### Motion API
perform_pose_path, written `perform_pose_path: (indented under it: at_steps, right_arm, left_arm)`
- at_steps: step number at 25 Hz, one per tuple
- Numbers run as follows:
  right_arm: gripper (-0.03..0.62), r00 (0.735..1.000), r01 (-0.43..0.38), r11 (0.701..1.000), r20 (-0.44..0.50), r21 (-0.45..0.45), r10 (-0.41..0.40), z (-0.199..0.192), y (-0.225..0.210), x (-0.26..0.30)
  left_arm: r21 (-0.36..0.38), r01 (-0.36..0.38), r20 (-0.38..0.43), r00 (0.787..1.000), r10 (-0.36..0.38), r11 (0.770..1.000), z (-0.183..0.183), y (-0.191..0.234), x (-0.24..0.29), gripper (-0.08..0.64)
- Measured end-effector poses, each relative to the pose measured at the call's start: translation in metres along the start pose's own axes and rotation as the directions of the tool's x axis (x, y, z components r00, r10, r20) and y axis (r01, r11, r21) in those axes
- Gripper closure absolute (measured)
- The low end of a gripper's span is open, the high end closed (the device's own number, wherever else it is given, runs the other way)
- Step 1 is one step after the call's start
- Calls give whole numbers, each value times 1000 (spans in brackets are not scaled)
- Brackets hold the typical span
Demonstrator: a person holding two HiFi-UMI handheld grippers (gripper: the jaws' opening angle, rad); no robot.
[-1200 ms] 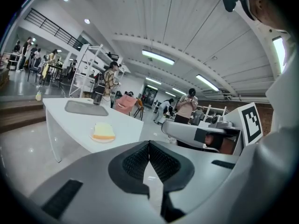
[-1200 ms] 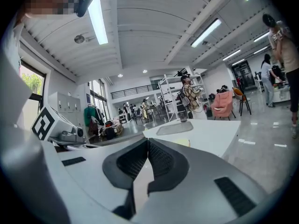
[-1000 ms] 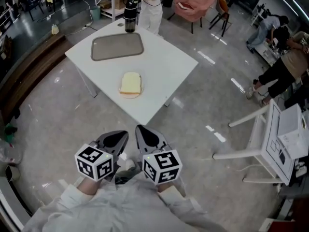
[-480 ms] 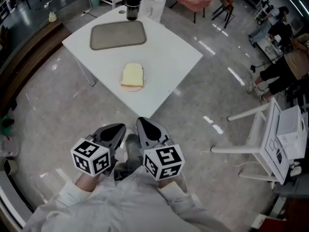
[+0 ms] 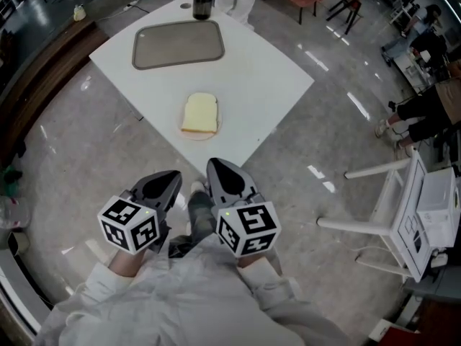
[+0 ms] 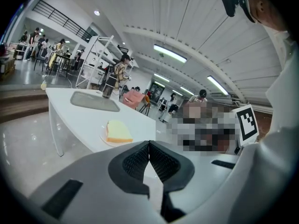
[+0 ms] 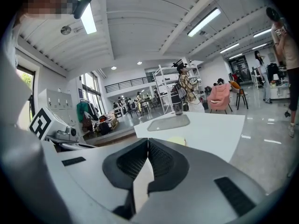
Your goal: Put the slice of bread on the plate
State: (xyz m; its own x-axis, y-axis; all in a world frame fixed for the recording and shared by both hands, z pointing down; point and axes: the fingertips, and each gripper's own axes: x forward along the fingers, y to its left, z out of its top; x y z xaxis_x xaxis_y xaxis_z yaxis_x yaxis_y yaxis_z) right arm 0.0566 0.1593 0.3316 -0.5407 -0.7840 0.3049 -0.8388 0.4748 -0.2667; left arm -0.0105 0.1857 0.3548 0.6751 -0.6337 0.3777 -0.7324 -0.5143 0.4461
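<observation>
Closer now, bread (image 5: pixel 199 112) (on plate (image 5: pixel 181 129)) lies beyond left tool (image 5: pixel 173 179) and right tool (image 5: pixel 217 169).

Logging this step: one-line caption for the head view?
Bread on plate on white table; left gripper and right gripper shut, short of the table.

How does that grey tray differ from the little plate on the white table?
The tray is grey and rectangular with rounded corners; the plate is white and round. The tray is much larger than the plate. The tray is bare, while the plate carries the slice of bread. Both lie flat on the white table.
</observation>
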Motion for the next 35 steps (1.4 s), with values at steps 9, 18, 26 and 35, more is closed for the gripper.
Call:
perform_pose_path:
  at_steps: [9, 18, 26, 35]
  right_arm:
    - [578, 999, -19, 1000, -38, 4, 19, 25, -46, 70]
    - [578, 997, -12, 1000, -80, 28, 14, 37, -90, 117]
    - [578, 993, -18, 998, -118, 54, 24, 36, -114, 147]
    - [578, 986, -65, 996, -151, 61, 74, 29, -113, 160]
  left_arm:
    - [-17, -23, -15, 1000, 22, 1000, 44, 49, 61, 551]
    - [-56, -61, -23, 998, 60, 997, 72, 88, 101, 551]
    - [-94, -100, -48, 994, 96, 991, 79, 110, 123, 551]
    - [-95, -110, -68, 992, 104, 989, 80, 112, 140, 551]
